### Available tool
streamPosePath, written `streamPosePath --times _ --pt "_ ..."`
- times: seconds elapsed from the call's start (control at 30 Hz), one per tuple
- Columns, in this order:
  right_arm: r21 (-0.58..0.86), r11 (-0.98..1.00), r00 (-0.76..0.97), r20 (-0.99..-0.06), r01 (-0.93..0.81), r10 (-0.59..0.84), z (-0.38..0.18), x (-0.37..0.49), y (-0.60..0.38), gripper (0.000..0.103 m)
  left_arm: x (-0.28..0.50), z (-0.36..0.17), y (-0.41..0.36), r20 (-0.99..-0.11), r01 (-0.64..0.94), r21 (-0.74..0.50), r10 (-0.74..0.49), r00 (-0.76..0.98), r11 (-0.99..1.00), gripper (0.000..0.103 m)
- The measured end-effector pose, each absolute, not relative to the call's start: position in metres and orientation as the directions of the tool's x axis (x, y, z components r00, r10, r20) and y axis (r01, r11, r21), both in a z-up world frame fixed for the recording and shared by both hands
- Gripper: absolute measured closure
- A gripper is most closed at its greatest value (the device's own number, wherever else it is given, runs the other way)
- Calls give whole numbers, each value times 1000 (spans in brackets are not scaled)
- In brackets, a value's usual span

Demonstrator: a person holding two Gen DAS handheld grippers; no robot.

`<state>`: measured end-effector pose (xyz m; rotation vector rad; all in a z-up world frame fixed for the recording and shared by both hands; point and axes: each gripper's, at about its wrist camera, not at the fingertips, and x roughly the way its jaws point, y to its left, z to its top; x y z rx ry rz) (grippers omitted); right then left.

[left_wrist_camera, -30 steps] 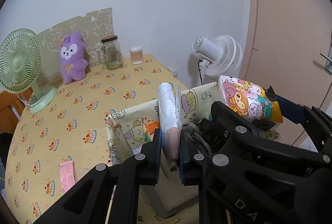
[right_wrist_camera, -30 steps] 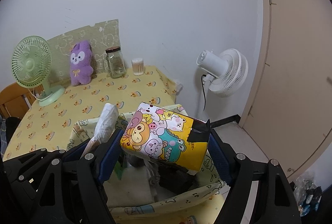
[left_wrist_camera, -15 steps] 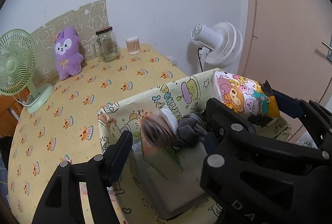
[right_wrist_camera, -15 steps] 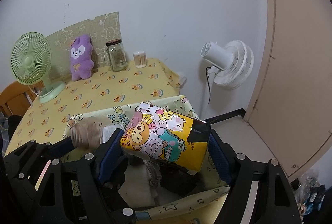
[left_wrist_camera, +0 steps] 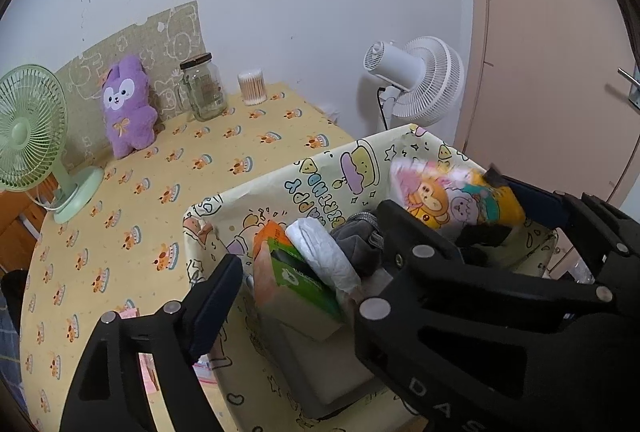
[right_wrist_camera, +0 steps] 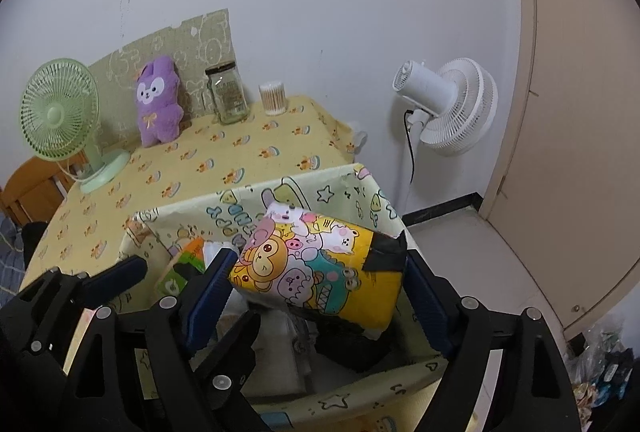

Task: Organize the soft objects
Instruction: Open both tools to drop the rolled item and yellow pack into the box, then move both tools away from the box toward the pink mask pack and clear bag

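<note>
A second ago the left gripper (left_wrist_camera: 308, 264) clamped a white roll (left_wrist_camera: 324, 252) above the bin (left_wrist_camera: 320, 168); now its jaws stand wide apart and empty, and the roll lies inside the bin at frame centre, leaning on a green box (left_wrist_camera: 300, 276). The right gripper (right_wrist_camera: 316, 272) is still closed on the cartoon pack (right_wrist_camera: 320, 268), lower centre of its view, held over the bin's right side. The pack is yellow, puffy, printed with animals.

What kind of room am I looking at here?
Probably a small room in a home, maybe a bedroom: a table with a yellow printed cloth, a purple plush toy, a white standing fan and a door.
</note>
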<state>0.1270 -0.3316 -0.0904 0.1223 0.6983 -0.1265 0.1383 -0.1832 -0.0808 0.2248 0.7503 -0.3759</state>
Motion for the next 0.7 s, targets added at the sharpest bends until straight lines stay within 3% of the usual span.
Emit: streamPosePath --times 0.2,0.7 --pt "46 984 770 -630 173 -106 -87 119 -330 8 132 -78 -181 -689 417 69 -259 677 906 14" --pt "7 984 787 -600 180 -139 -66 103 -314 6 116 -60 -164 -654 407 67 -268 707 911 12"
